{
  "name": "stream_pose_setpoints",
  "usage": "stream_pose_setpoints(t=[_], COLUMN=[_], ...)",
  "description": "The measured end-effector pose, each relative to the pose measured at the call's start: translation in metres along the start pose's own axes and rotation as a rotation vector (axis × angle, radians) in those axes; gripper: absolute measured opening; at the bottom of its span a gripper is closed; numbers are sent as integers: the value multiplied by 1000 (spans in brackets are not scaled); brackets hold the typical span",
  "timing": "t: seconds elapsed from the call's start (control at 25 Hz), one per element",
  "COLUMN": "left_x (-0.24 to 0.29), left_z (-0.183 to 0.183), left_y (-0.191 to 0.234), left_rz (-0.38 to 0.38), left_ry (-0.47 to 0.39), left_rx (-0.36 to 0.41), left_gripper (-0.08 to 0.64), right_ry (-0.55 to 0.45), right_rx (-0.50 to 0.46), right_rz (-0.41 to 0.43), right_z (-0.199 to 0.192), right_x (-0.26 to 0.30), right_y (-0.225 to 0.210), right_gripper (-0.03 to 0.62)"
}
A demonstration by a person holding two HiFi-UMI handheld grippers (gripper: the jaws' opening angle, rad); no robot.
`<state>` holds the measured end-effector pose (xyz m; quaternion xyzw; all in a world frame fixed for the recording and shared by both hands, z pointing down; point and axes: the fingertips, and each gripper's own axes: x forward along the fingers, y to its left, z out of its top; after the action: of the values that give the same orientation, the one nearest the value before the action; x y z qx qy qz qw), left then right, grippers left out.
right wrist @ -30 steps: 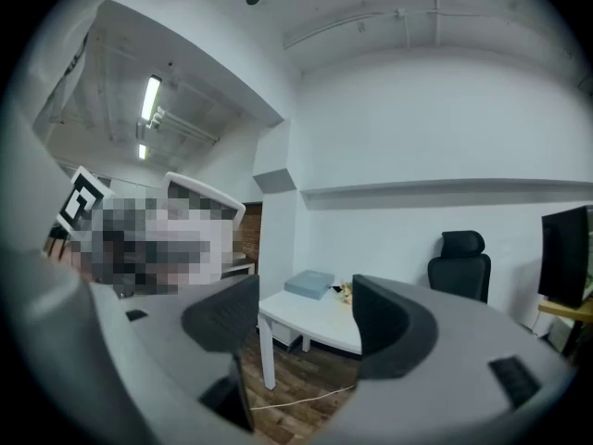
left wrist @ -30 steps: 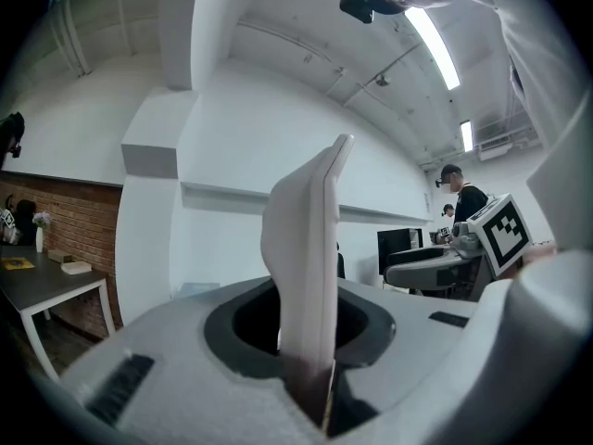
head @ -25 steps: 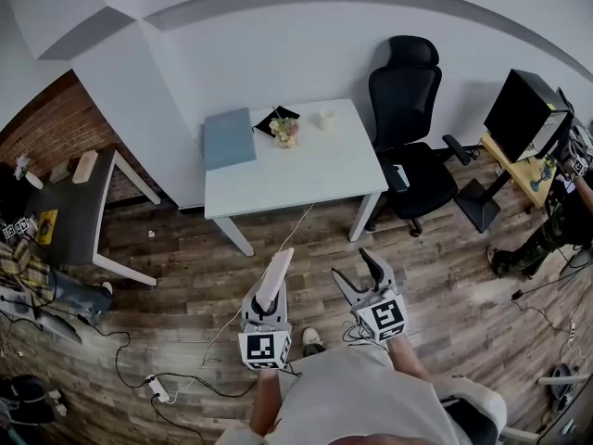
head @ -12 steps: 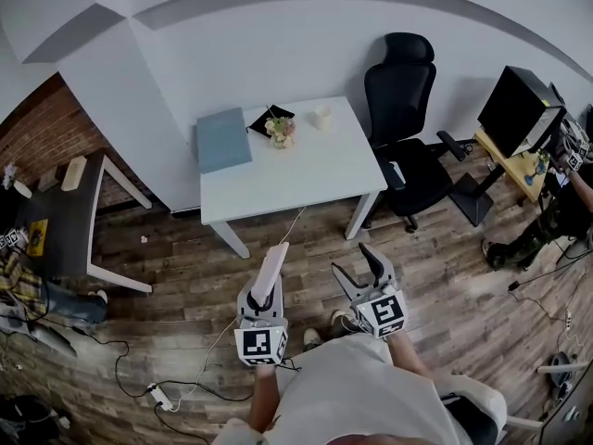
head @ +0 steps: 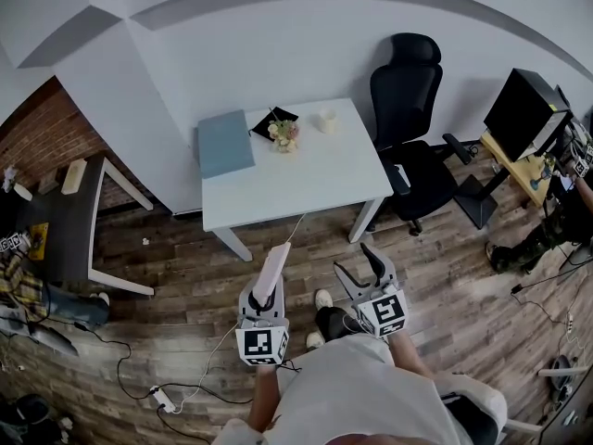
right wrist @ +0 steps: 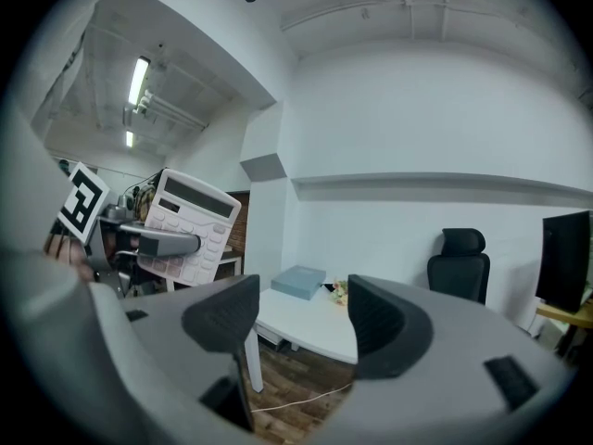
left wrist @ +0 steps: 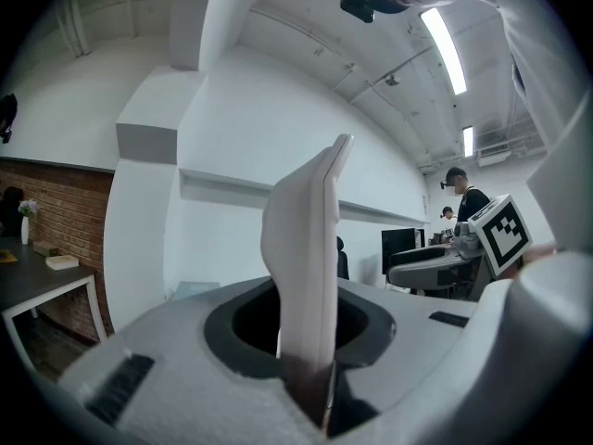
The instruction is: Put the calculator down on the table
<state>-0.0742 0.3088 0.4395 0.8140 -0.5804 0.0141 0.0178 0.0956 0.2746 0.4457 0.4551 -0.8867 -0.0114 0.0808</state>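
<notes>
Left gripper (head: 263, 302) jaws pinched the calculator (head: 274, 269); right gripper (head: 363, 269) jaws spread, empty. Carrying step; next, approach far surface (head: 306, 179).

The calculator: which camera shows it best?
The right gripper view: it catches the calculator face-on, display and keys visible, clamped in the left tool. The head view shows it only as a pale slab seen from above. The left gripper view sees just its thin edge.

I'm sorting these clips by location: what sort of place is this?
Probably an office: a white table, a black swivel chair and a dark monitor at the right.
</notes>
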Motion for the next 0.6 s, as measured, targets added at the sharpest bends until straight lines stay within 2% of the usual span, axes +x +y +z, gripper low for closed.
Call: stream_pose_setpoints(t=[0.6], left_x=[75], left_z=[0], left_y=[33], left_rz=[29], left_ry=[27], left_rx=[0], left_gripper=[80], right_ry=[17], right_rx=[5], right_rz=[31], right_z=[4], right_x=[74], right_y=[-41], right_gripper=[298])
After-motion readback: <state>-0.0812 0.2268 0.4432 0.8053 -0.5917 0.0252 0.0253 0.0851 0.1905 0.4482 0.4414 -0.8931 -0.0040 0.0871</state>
